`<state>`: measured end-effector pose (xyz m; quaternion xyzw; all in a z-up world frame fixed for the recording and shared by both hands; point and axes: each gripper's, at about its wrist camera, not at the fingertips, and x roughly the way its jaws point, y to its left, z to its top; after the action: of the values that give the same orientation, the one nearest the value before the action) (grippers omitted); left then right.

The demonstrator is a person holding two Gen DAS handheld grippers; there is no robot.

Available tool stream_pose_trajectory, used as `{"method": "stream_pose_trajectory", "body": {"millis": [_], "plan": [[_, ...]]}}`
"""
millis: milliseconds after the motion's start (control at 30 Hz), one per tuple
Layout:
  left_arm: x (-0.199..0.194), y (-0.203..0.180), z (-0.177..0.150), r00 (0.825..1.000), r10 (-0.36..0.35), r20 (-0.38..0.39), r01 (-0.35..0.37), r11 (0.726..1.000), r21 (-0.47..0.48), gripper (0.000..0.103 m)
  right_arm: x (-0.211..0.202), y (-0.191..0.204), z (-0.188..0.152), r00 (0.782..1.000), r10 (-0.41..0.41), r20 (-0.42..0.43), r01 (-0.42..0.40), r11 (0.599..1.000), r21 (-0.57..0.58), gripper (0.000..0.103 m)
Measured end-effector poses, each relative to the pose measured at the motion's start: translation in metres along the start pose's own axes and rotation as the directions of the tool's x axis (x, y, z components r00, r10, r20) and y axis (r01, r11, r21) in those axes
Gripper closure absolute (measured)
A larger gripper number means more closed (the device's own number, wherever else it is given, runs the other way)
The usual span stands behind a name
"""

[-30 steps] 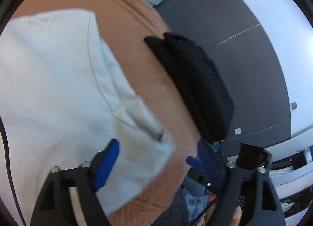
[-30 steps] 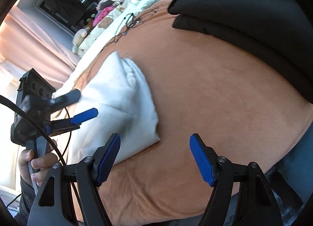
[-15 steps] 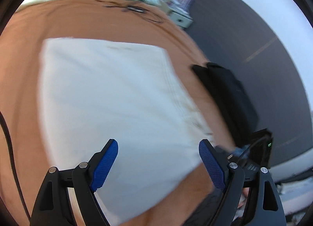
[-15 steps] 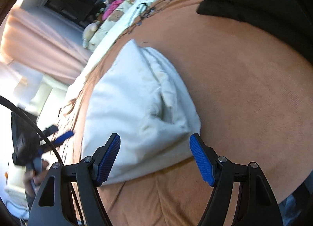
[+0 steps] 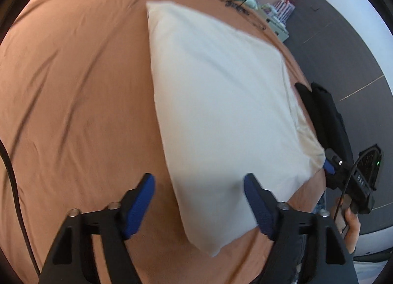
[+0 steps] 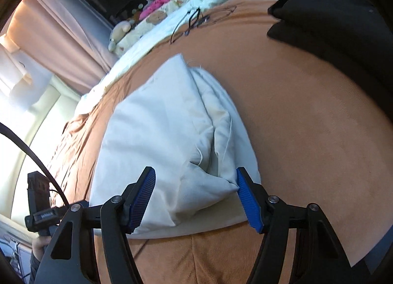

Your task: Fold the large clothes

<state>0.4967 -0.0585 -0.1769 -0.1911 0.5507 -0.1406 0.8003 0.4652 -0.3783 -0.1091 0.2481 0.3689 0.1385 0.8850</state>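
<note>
Cloth [image 5: 221,112], cream and folded, lies on the orange bed [image 5: 73,87]. Both tongs, left [image 5: 199,200] and right [image 6: 195,198], are closing around its near corners, not yet pinching. Black clothes [image 6: 331,21] sit at 2 o'clock, cables [image 6: 196,19] at 12.

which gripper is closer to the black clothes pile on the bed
Right. The right gripper sits at the cream garment's near corner on the side facing the black clothes pile. The left gripper straddles the garment's opposite near corner, farther away. Both are closing.
</note>
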Motion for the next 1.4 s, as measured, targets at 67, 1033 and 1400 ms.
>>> {"method": "stream_pose_trajectory", "body": {"millis": [67, 1033, 1400], "plan": [[0.006, 0.003, -0.006, 1.000, -0.023, -0.018, 0.023, 0.999, -0.024, 0.044, 0.011, -0.005, 0.004, 0.999, -0.010, -0.039, 0.011, 1.000, 0.017, 0.061], [0.002, -0.006, 0.006, 1.000, 0.020, 0.002, -0.020, 1.000, 0.008, 0.036, -0.006, -0.017, 0.008, 0.995, -0.059, -0.079, 0.057, 0.998, -0.032, 0.029], [0.004, 0.011, 0.029, 1.000, 0.006, 0.022, -0.005, 0.999, -0.053, 0.035, 0.048, -0.032, 0.063, 0.972, 0.038, -0.232, -0.049, 0.998, -0.039, 0.029]]}}
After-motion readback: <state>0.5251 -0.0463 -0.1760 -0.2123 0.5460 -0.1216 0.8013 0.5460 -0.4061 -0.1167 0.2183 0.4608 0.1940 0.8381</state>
